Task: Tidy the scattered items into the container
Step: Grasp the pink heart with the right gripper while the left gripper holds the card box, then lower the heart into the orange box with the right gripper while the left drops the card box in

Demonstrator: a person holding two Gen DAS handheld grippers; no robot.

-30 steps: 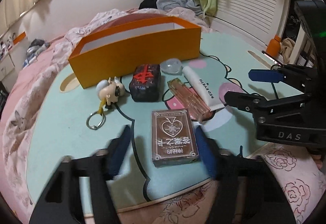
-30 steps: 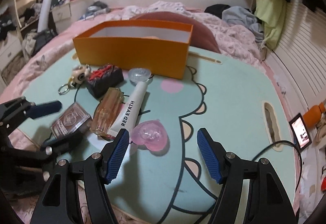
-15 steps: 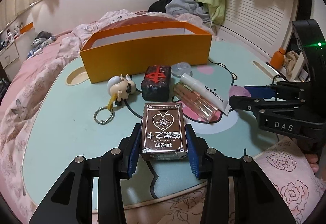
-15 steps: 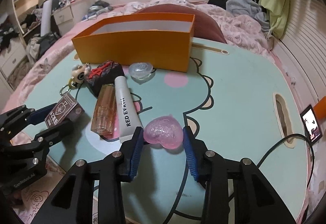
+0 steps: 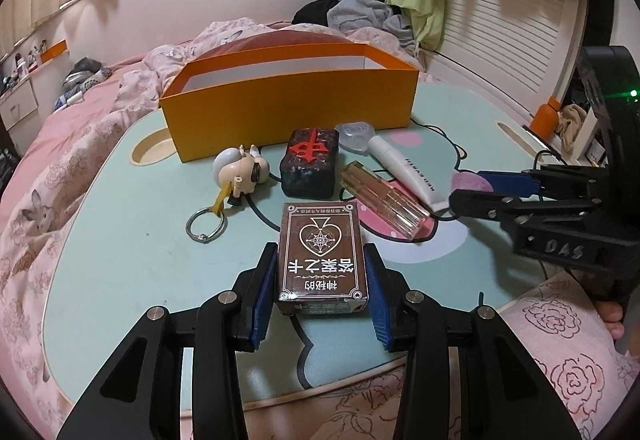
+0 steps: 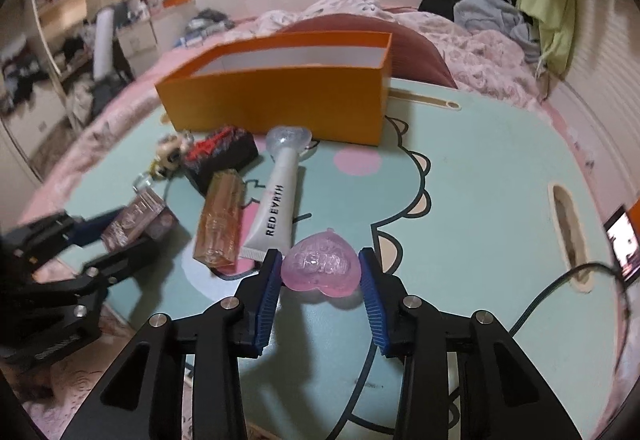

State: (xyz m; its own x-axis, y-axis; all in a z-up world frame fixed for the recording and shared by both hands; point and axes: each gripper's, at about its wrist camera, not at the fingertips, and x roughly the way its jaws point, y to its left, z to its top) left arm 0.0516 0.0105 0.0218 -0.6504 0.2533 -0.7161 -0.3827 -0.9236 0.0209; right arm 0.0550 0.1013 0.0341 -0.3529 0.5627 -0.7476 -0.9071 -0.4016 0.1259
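Note:
My left gripper [image 5: 322,268] is shut on a brown card box [image 5: 322,240], its blue pads pressing both long sides just above the teal lap table [image 5: 120,240]. In the right wrist view my right gripper [image 6: 320,260] is shut on a pink heart-shaped case [image 6: 318,272], held slightly off the table. The open orange container [image 5: 288,103] stands at the far side. Between it and the grippers lie a figure keychain [image 5: 240,175], a black block with a red character [image 5: 310,163], a clear heart case [image 5: 354,133], a white tube [image 5: 408,167] and a clear pink bottle [image 5: 384,203].
The table rests on a bed with pink floral bedding [image 5: 60,167]. A black cable [image 6: 560,288] runs over the table's right edge near a handle slot [image 6: 568,236] and a lit phone [image 6: 622,244]. Clothes [image 5: 360,15] are piled behind the container.
Both grippers stood open around their items a second ago; the left has since closed on the card box and the right on the pink heart. Both items now sit slightly raised.

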